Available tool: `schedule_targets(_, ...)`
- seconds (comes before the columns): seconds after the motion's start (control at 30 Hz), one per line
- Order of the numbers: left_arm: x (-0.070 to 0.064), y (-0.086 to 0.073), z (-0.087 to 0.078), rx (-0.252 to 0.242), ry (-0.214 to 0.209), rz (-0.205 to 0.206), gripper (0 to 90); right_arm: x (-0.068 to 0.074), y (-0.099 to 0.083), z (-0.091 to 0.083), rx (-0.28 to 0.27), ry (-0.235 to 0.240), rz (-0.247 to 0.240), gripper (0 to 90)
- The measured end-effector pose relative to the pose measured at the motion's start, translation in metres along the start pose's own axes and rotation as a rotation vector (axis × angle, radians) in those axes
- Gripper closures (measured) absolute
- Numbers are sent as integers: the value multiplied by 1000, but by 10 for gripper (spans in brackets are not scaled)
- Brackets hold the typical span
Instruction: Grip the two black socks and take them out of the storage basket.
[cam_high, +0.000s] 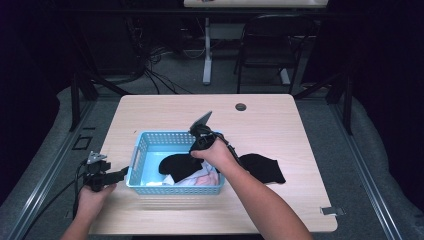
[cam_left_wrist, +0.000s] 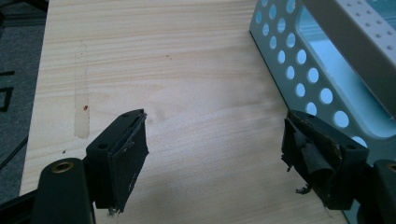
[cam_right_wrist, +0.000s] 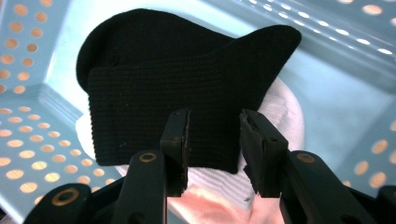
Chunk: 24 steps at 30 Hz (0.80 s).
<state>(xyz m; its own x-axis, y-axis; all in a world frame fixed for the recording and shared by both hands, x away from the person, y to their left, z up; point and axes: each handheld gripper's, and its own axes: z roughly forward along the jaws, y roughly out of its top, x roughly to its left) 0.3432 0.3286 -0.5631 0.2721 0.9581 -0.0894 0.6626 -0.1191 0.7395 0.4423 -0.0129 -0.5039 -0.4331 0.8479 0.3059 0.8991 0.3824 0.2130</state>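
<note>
A black sock (cam_high: 177, 164) (cam_right_wrist: 163, 79) lies in a light blue perforated basket (cam_high: 162, 134) (cam_right_wrist: 336, 93), on top of white cloth (cam_right_wrist: 285, 107) and a pink piece (cam_right_wrist: 210, 205). My right gripper (cam_high: 196, 147) (cam_right_wrist: 215, 135) hangs just over that sock's cuff, its jaws a little apart with nothing pinched between them. A second black sock (cam_high: 262, 167) lies flat on the table to the right of the basket. My left gripper (cam_high: 122, 172) (cam_left_wrist: 215, 144) is open and empty, low over the bare wood beside the basket's left wall (cam_left_wrist: 303, 79).
The wooden table (cam_high: 165, 110) has a round cable hole (cam_high: 241, 106) near its far edge. A dark chair (cam_high: 270, 45) and a table leg stand on the floor beyond. A pale streak with a red dot (cam_left_wrist: 84, 108) marks the wood.
</note>
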Motion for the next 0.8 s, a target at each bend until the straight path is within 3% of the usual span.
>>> schedule_targets(0.17, 0, 0, 0, 1, -2, 3, 223, -5, 3, 10, 34, 0, 27, 642)
schedule_targets(0.2, 0, 0, 0, 1, -2, 4, 223, -6, 3, 12, 18, 2, 45, 642)
schedule_targets(0.23, 0, 0, 0, 1, -2, 5, 223, -8, 4, 11, 47, -1, 30, 642)
schedule_targets(0.4, 0, 0, 0, 2, -2, 4, 223, -13, 3, 14, 43, 8, 83, 626)
schedule_targets(0.6, 0, 0, 0, 1, -1, 5, 223, -14, 4, 16, 84, 32, 86, 606)
schedule_targets(0.8, -1, 0, 0, 2, 0, 6, 223, -7, 4, 19, 92, 21, 35, 709)
